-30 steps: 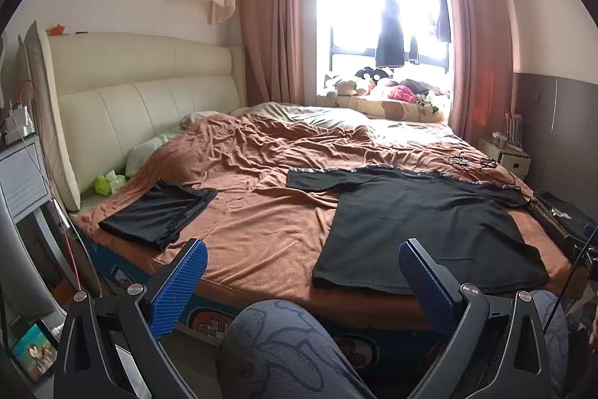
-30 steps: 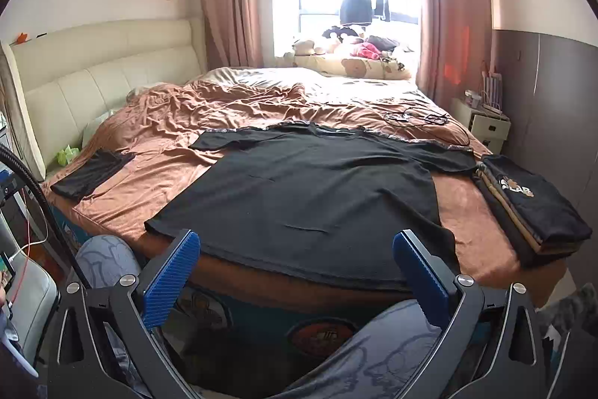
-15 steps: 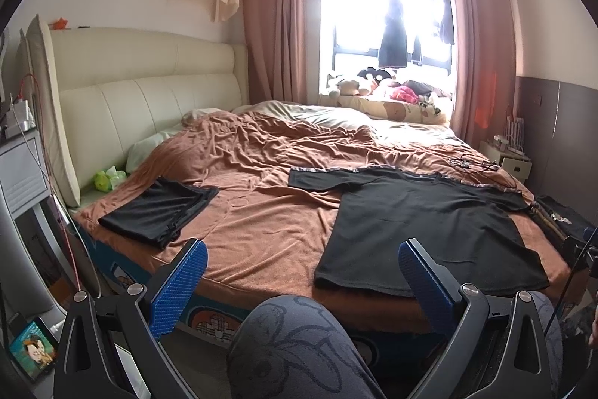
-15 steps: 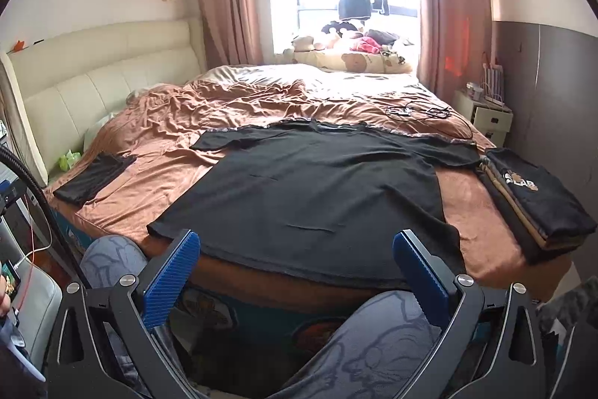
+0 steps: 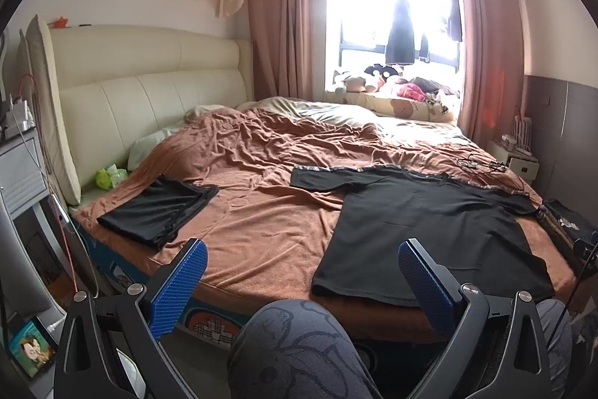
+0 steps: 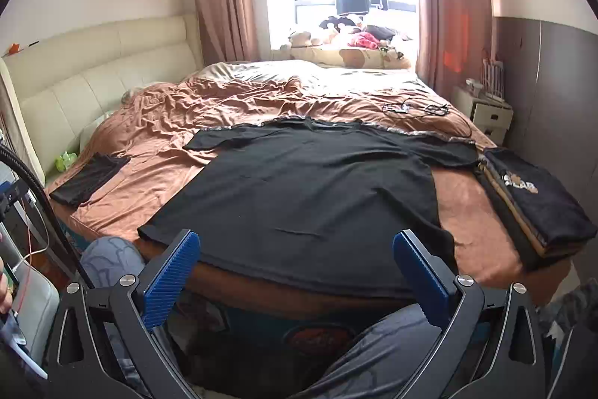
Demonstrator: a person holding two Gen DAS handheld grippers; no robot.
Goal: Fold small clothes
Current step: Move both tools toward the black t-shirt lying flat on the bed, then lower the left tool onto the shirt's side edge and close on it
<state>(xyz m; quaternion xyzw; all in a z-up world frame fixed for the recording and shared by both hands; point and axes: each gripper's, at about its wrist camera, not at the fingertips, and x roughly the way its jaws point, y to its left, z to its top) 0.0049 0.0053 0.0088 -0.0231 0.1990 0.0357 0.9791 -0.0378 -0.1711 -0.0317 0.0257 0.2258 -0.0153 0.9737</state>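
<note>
Two grippers, both spread wide and holding nothing. Left gripper [image 5: 302,277] and right gripper [image 6: 295,262] hang short of the bed edge, above the person's knees, touching no cloth.

Black T-shirt [image 6: 306,189] lies flat just ahead of the right gripper, hem nearest the fingers, sleeves spread out on the far side. From the left gripper it sits ahead and to the right [image 5: 429,234].

Handling guess: thin knit, light, fully limp, no stiffness to push against. It will likely sag and drag on the brown blanket [image 5: 261,223], which looks grippy, so lift rather than slide. Best hold: pinch a sleeve end or a hem corner, one gripper per corner, then carry across.

Folded black piece [image 5: 159,212] sits ahead-left of the left gripper. Folded stack [image 6: 530,200] lies ahead-right of the right gripper, just beside the shirt's sleeve.
</note>
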